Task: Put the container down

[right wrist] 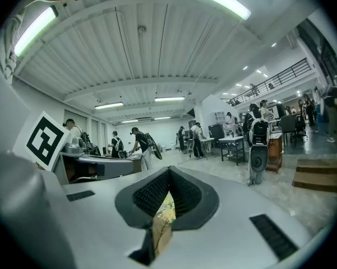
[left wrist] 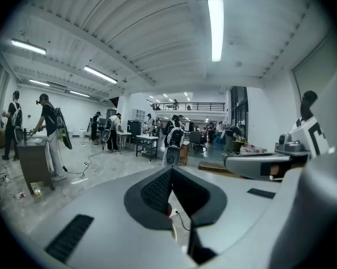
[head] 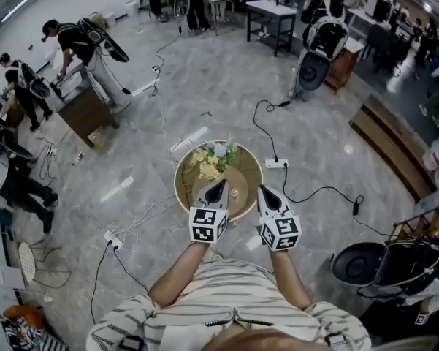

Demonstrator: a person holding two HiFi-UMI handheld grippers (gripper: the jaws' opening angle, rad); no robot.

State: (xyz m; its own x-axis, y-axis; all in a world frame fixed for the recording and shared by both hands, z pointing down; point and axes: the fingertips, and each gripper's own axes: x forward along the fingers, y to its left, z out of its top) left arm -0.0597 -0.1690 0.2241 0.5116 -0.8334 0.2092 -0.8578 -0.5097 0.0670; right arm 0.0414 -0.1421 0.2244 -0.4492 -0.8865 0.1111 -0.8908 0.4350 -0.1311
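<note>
The container [head: 181, 185] is a round tan bowl with pale yellow and white flowers [head: 208, 159] in its far half; it hangs above the floor in front of me. My right gripper [head: 264, 191] is shut on its right rim. In the right gripper view, a thin brown and yellow strip of the container [right wrist: 162, 223] sits edge-on between the shut jaws of the right gripper [right wrist: 168, 186]. My left gripper [head: 218, 187] reaches over the bowl's middle. In its own view the left gripper [left wrist: 171, 175] is shut with nothing between its pads, and only floor shows below them.
A white power strip [head: 276, 164] and black cables lie on the grey floor beyond the bowl. Another strip [head: 113, 240] lies at the left. A black bin [head: 358, 263] stands at the right, a wooden bench [head: 394, 148] further back. People work at a cabinet [head: 84, 112] at the left.
</note>
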